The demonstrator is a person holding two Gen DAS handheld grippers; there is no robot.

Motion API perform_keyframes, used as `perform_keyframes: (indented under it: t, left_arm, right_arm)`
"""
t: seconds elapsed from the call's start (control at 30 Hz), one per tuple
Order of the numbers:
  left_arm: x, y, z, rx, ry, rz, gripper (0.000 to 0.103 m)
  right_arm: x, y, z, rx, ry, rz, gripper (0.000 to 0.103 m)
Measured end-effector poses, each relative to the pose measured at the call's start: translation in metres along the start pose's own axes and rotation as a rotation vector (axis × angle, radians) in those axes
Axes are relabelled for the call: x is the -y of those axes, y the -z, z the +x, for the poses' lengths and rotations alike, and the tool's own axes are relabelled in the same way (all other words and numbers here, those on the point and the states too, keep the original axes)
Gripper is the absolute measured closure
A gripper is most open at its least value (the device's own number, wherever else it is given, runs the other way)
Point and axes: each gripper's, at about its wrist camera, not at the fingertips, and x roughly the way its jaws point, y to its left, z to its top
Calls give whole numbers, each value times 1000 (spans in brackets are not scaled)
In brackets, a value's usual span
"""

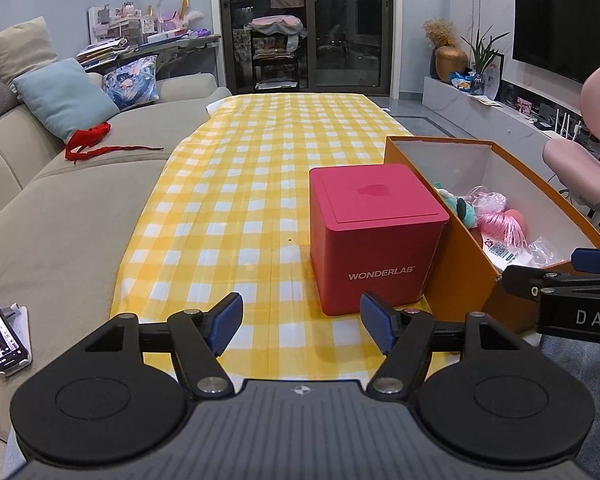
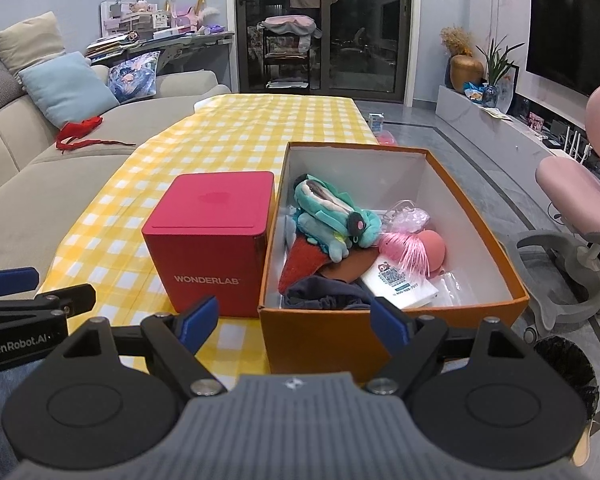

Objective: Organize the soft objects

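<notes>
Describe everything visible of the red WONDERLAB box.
The red box is a matte, rigid-looking cube with white WONDERLAB lettering on its near face and a closed, inset lid bearing a faint embossed mark. It stands upright on the yellow checked tablecloth, close beside the orange box, on its left in the right wrist view. Neither gripper touches it.

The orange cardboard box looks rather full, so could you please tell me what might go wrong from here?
1. In the orange cardboard box, the teal plush toy lies tangled over the red felt cone; lifting one may drag the other out.
2. The red WONDERLAB cube box sits tight against it; the open right tool could knock it.
</notes>
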Motion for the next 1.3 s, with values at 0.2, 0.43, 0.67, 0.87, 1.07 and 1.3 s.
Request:
perform_keyframes:
  t: [0.2, 0.43, 0.67, 0.87, 1.07, 1.3]
  left_arm:
    - [0, 0, 0, 0, -1, 0, 24]
    - [0, 0, 0, -4, 1, 1, 24]
    - [0, 0, 0, -3, 0, -1, 24]
    - [0, 0, 0, -3, 0, -2, 24]
    - [0, 1, 0, -4, -1, -4, 24]
    - [0, 0, 0, -4, 0, -4, 24]
  right_arm:
    - [0, 0, 0, 1, 0, 1, 21]
    - [1, 0, -1, 0, 2, 9, 21]
    - [1, 0, -1, 0, 2, 17, 21]
    - [2, 0, -1, -1, 2, 17, 21]
    - [1, 1, -1, -2, 7, 24, 21]
    - [1, 1, -1, -3, 7, 25, 21]
